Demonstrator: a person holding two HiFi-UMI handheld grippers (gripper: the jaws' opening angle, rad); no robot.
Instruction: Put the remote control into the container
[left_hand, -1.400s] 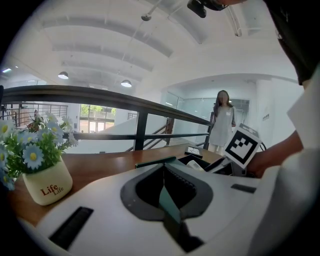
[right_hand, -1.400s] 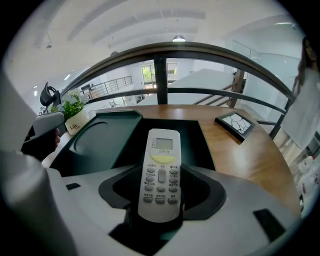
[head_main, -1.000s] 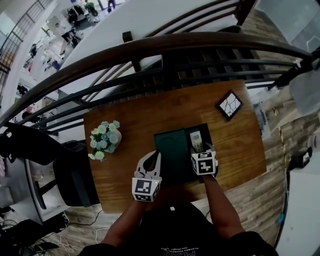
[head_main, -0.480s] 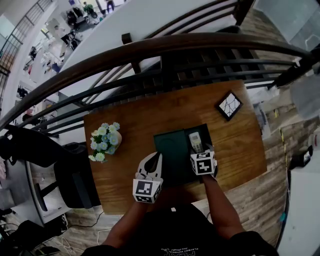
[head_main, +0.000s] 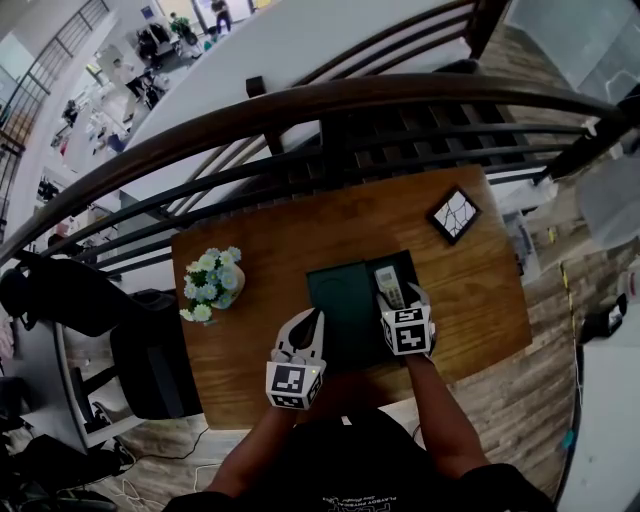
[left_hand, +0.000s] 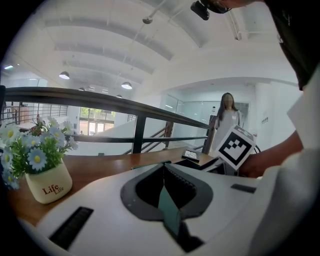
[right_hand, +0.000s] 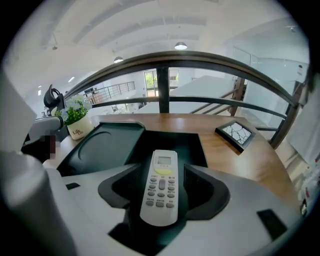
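A dark green container (head_main: 412, 262) sits on the wooden table (head_main: 290, 225), its lid (head_main: 345, 305) swung open to the left. The white remote control (head_main: 388, 284) lies over the open compartment. In the right gripper view the remote (right_hand: 161, 187) rests between the jaws of my right gripper (right_hand: 161, 172), with a dark gap on each side; that gripper (head_main: 400, 296) is open. My left gripper (head_main: 314, 318) is at the lid's left edge. In the left gripper view, the left gripper (left_hand: 164, 172) is shut on a thin dark green edge of the lid.
A pot of blue and white flowers (head_main: 212, 285) stands on the table's left. A black-framed picture (head_main: 457, 213) lies at the far right corner. A dark railing (head_main: 350, 130) runs behind the table. A person (left_hand: 226, 120) stands far off.
Almost nothing. Both grippers and the remote keep their places; the head view has only shifted slightly.
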